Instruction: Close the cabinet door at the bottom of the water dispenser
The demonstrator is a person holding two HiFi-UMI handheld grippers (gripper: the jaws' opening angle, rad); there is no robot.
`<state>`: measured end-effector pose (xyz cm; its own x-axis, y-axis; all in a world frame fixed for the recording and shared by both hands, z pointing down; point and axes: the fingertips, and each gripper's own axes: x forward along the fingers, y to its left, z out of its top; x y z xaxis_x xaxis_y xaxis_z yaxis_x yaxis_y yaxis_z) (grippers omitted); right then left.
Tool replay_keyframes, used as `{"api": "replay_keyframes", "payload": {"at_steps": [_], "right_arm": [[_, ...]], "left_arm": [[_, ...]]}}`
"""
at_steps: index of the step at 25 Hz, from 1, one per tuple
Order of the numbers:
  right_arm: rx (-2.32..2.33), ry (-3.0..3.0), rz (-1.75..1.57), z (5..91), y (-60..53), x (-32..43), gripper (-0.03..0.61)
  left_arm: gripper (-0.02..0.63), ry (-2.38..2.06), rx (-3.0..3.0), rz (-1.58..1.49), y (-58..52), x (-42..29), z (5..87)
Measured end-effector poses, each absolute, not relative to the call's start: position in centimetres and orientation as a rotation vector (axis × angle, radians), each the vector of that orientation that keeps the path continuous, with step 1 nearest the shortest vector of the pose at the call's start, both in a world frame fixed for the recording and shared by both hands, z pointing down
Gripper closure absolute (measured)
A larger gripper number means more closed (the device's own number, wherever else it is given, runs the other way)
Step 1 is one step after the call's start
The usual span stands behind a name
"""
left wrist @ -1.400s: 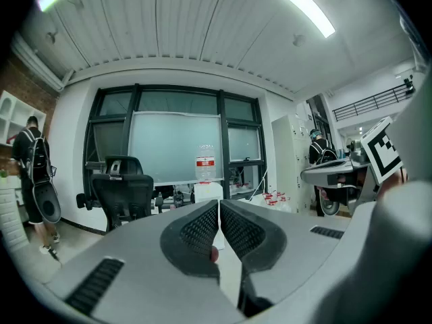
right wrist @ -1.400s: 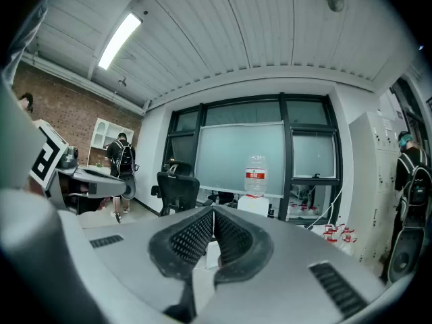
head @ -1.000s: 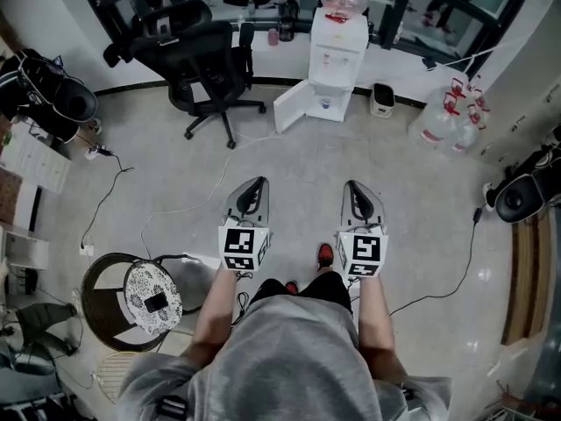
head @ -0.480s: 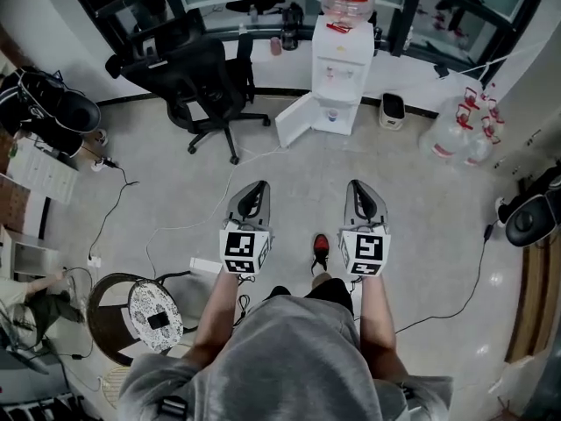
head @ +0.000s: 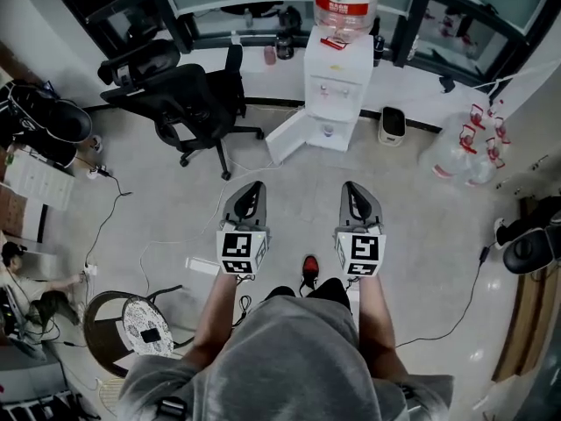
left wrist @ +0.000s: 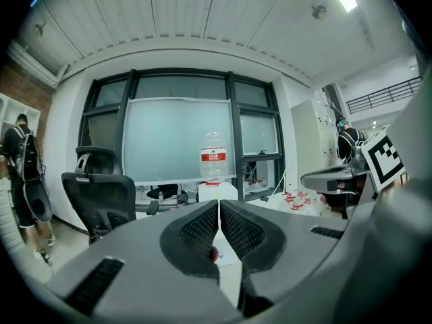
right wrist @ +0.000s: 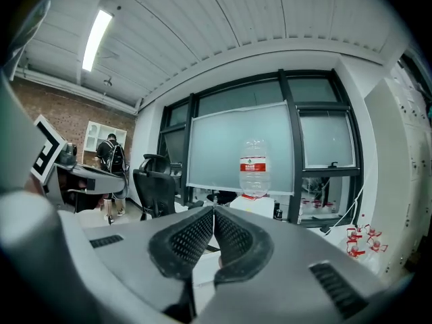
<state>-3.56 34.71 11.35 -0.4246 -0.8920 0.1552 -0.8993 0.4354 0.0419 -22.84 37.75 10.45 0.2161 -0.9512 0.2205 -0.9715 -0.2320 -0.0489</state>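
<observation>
The white water dispenser (head: 333, 86) stands against the far windows with a large bottle (head: 346, 3) on top. Its bottom cabinet door (head: 287, 137) hangs open, swung out to the left, and the open compartment (head: 327, 131) shows behind it. My left gripper (head: 252, 189) and right gripper (head: 351, 188) are held side by side over the bare floor, well short of the dispenser, both shut and empty. The dispenser (left wrist: 217, 193) peeks above the closed jaws in the left gripper view, and the bottle (right wrist: 254, 168) stands above them in the right gripper view.
A black office chair (head: 180, 95) stands left of the dispenser. A small bin (head: 392, 126) and spare water bottles (head: 465, 152) sit to its right. Cables (head: 114, 217) trail over the floor at left, a round stool (head: 140, 323) stands near my left side, and a person (right wrist: 111, 160) stands far left.
I have walked toward the dispenser: it, the chair and the bin have grown and slid down the head view. Both grippers keep the same pose, shut.
</observation>
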Motion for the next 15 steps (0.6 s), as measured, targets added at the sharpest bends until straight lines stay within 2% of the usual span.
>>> {"api": "replay_keyframes", "payload": {"at_steps": [15], "right_arm": [[1.489,-2.571,0.083,12.8,24.4,-2.7,0.557]], "left_arm": [[0.584,-1.928,2.319,0.331,28.3,-21.0,11.9]]}}
